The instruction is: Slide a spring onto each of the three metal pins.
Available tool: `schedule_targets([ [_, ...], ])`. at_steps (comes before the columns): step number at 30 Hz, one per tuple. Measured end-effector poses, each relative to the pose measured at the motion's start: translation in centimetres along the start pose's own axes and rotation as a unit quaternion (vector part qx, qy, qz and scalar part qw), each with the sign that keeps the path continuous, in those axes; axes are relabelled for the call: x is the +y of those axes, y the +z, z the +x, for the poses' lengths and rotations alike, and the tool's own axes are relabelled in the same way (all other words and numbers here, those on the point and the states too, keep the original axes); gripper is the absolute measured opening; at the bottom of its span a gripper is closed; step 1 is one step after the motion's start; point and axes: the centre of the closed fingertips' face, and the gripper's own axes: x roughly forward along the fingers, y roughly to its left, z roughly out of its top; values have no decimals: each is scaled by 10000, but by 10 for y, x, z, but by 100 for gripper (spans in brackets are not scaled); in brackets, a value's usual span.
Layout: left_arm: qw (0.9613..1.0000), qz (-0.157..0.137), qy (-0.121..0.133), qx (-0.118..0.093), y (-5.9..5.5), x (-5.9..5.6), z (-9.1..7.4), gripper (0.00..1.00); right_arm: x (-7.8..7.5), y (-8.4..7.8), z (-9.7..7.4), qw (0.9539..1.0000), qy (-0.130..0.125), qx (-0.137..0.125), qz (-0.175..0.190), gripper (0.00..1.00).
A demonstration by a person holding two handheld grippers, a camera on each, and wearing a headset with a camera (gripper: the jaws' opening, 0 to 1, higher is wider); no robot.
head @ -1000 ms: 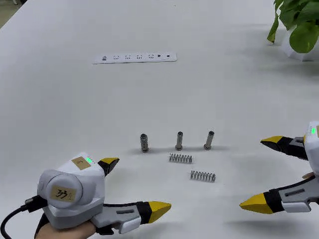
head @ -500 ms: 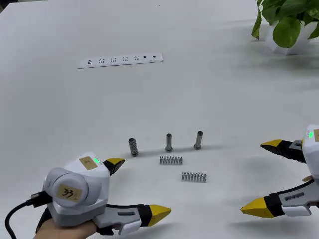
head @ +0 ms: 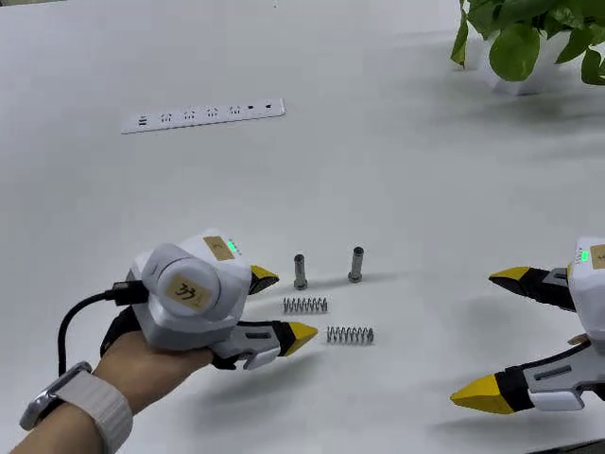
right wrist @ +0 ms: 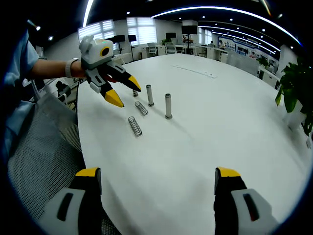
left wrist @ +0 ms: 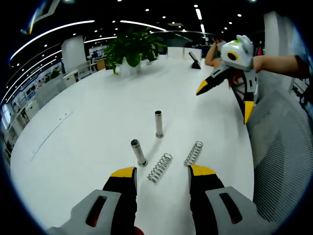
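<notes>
left tongs [head: 287, 304] open, empty, just beside far spring [head: 304, 305] | right tongs [head: 482, 337] wide, empty | near spring [head: 350, 335] flat on bench [head: 397, 170] | left pin [head: 300, 271], right pin [head: 356, 264] upright, bare

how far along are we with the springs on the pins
Done: at most one. In the right gripper view a coiled post behind the left hand-held gripper looks like a sprung pin, though it is small. In hand: nothing; that gripper is open, aimed at a loose spring. The right hand-held gripper is open, well away. Left: two bare pins and the second spring.
</notes>
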Motion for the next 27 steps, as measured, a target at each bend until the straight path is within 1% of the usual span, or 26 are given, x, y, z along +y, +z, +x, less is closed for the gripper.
schedule_targets([
  [1, 10000, 30, -11, 44, -2, 3, 1, 41, 0, -1, 0, 10000, 3, 6, 12, 97],
  [2, 9999, 83, -41, 131, -3, 2, 3, 39, 0, -2, 0, 10000, 7, 15, 26, 97],
  [3, 9998, 114, -52, 172, -2, 0, 3, 38, 0, -3, 0, 10000, 3, 10, 40, 97],
  [4, 9996, 165, -111, 223, -4, -1, 5, 36, -1, -4, -1, 10000, -4, -6, 61, 97],
  [7, 9990, 205, -169, 357, -11, 2, 11, 31, 0, -4, -1, 10000, -20, -22, 94, 97],
  [9, 9987, 208, -168, 430, -14, 3, 14, 28, 0, -4, -2, 9999, -23, -27, 106, 97],
  [13, 9982, 194, -161, 545, -18, 3, 19, 30, 1, -4, -2, 9999, -22, -25, 129, 97],
  [16, 9978, 189, -188, 614, -21, 3, 23, 27, 3, -5, -1, 9999, -8, -28, 141, 97],
  [21, 9968, 147, -224, 747, -23, 1, 26, 26, 6, -5, -1, 9999, 13, -32, 158, 97],
  [23, 9963, 141, -280, 802, -25, -1, 27, 27, 6, -6, -1, 9998, 13, -39, 173, 97],
  [24, 9958, 152, -307, 847, -25, -3, 28, 27, 6, -6, -1, 9998, 15, -38, 179, 97],
  [27, 9953, 208, -286, 899, -23, -4, 29, 26, 6, -7, -1, 9998, 20, -43, 188, 97],
])
